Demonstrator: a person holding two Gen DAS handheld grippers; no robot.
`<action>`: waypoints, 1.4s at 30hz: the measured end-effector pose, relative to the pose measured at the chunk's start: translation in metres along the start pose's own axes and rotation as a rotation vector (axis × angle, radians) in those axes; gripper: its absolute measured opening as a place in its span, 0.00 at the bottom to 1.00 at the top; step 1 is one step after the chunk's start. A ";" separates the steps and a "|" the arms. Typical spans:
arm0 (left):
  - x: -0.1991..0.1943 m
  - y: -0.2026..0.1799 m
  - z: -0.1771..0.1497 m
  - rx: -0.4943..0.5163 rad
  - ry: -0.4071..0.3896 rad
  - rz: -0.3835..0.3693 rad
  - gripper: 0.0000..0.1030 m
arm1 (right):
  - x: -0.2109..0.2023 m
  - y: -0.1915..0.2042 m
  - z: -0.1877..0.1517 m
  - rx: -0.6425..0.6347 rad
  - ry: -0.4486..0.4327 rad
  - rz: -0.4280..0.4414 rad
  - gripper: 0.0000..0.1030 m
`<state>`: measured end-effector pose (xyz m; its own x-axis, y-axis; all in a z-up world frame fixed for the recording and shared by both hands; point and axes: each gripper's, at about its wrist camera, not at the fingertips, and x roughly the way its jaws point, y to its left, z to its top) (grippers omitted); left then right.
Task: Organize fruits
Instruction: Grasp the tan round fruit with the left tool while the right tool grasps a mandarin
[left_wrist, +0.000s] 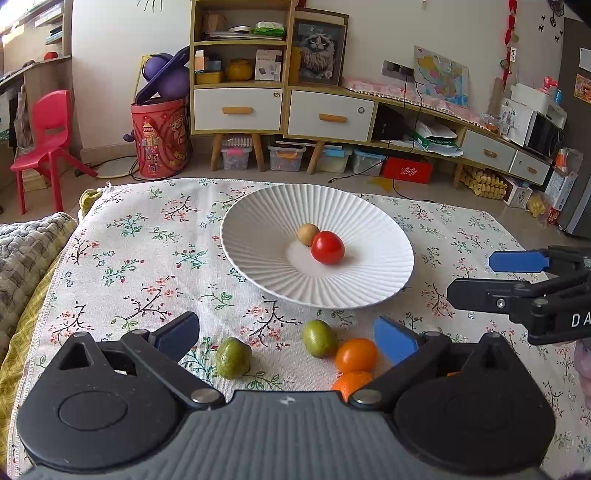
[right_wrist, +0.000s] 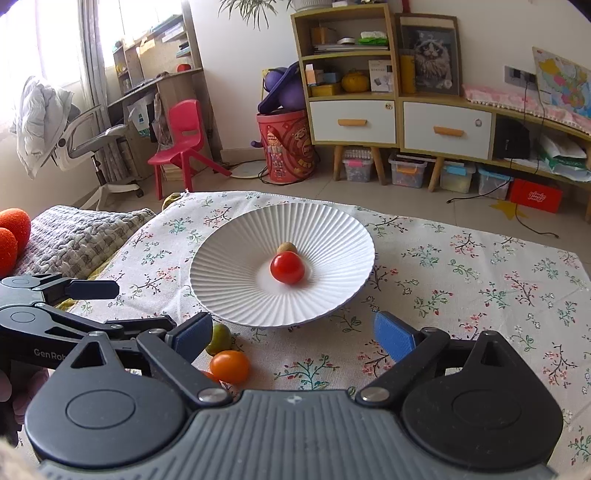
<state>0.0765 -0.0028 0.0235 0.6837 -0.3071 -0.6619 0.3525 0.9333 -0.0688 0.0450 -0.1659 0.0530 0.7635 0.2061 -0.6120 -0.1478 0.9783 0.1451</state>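
A white ribbed plate (left_wrist: 258, 229) (right_wrist: 229, 251) sits on the floral cloth and holds a red tomato (left_wrist: 327, 247) (right_wrist: 287, 268) touching a small tan fruit (left_wrist: 307, 233) (right_wrist: 287, 246). In front of the plate lie two green fruits (left_wrist: 232, 357) (left_wrist: 319, 338), an orange tomato (left_wrist: 357, 355) (right_wrist: 229, 366) and a mandarin (left_wrist: 351, 382). My left gripper (left_wrist: 286, 338) is open and empty, low over these loose fruits. My right gripper (right_wrist: 293, 334) is open and empty, near the plate's front rim; it shows at the right in the left wrist view (left_wrist: 469, 273).
The floral tablecloth (left_wrist: 140, 258) covers the table. A grey quilt (right_wrist: 85, 236) lies at the left edge with orange soft balls (right_wrist: 13, 232). Behind stand a red chair (left_wrist: 48, 144), a red bin (left_wrist: 160, 136) and shelves with drawers (left_wrist: 240, 107).
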 end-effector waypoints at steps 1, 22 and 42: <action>-0.001 0.000 -0.002 -0.001 0.003 0.002 0.89 | -0.001 0.000 -0.001 0.002 0.000 0.000 0.93; -0.005 0.005 -0.061 0.007 0.046 0.047 0.89 | -0.008 0.007 -0.053 -0.048 0.067 -0.060 0.99; 0.008 -0.004 -0.090 0.083 0.025 0.056 0.90 | 0.014 0.010 -0.088 -0.110 0.131 -0.066 1.00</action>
<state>0.0231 0.0081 -0.0490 0.6878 -0.2494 -0.6817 0.3666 0.9299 0.0297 -0.0007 -0.1517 -0.0226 0.6862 0.1353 -0.7147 -0.1738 0.9846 0.0196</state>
